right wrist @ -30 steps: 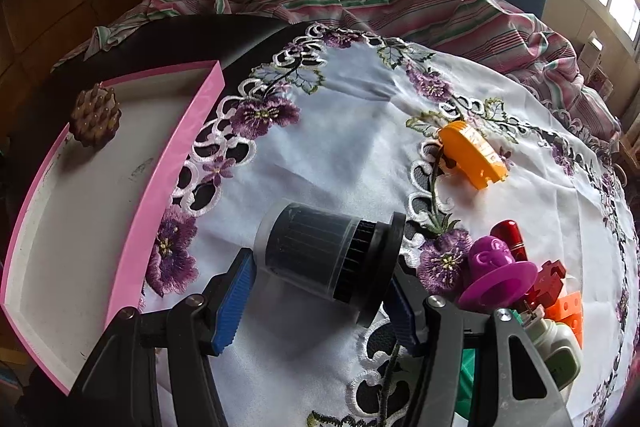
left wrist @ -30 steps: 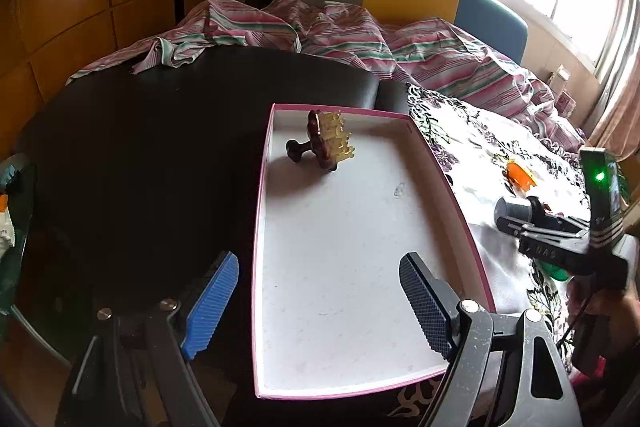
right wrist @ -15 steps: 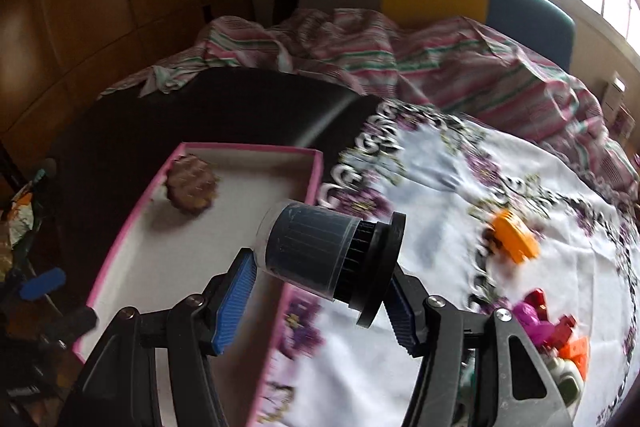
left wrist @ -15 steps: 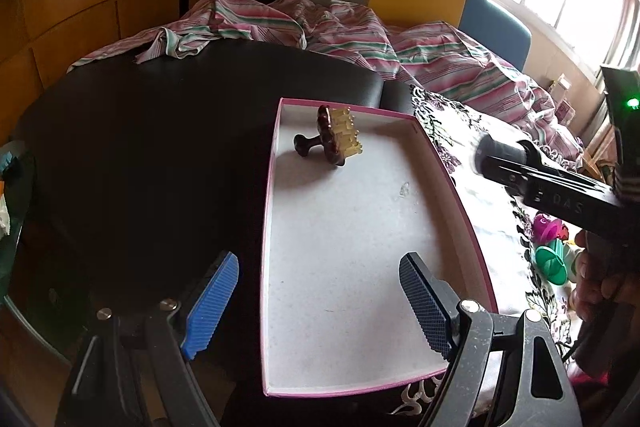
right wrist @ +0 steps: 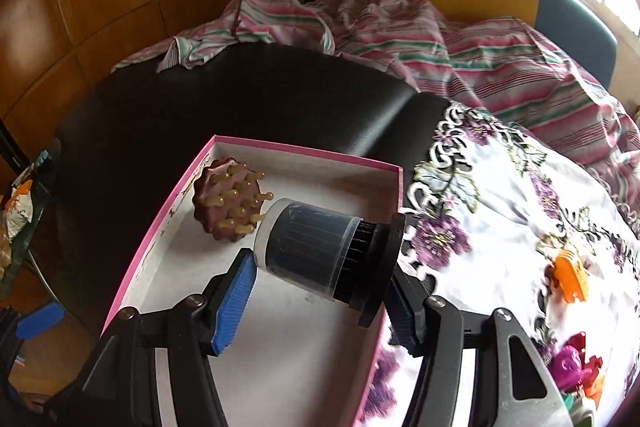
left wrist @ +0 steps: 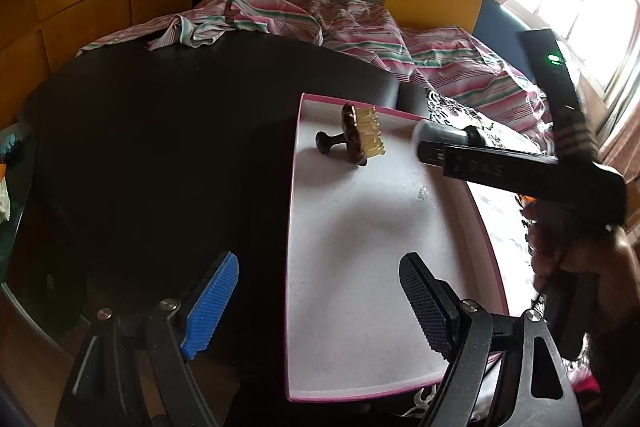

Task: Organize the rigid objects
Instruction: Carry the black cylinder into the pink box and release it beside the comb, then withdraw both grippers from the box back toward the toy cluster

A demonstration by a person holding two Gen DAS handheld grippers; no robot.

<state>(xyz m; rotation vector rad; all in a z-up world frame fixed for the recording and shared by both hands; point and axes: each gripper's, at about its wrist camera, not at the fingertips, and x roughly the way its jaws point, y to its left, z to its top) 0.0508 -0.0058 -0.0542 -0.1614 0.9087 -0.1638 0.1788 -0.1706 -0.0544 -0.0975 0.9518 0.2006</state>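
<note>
**Brush over the box, not yet set down**

Your right gripper has its jaws clamped on the round black brush, one on the clear cap end and one behind the black base disc. The brush lies on its side between them, hanging above the white floor of the pink-rimmed box, toward the box's 1 o'clock corner. Your left gripper hangs over the box's near left edge with its jaws wide apart and nothing between them.

The grip is end to end on a smooth cylinder, so it could roll or slip out if you tilt the wrist while lowering. The clear cap also looks as if it only pushes on; squeezing along its length may shift it. Let go too high and the brush will likely roll across the floor of the box.

At 11 o'clock from the brush, very close to its cap, sits the brown scalp massager with yellow nubs; come down short of it or you will knock it. The box's right wall runs under the base disc. Out on the embroidered cloth at 3 to 4 o'clock wait an orange toy and a purple piece.
</note>
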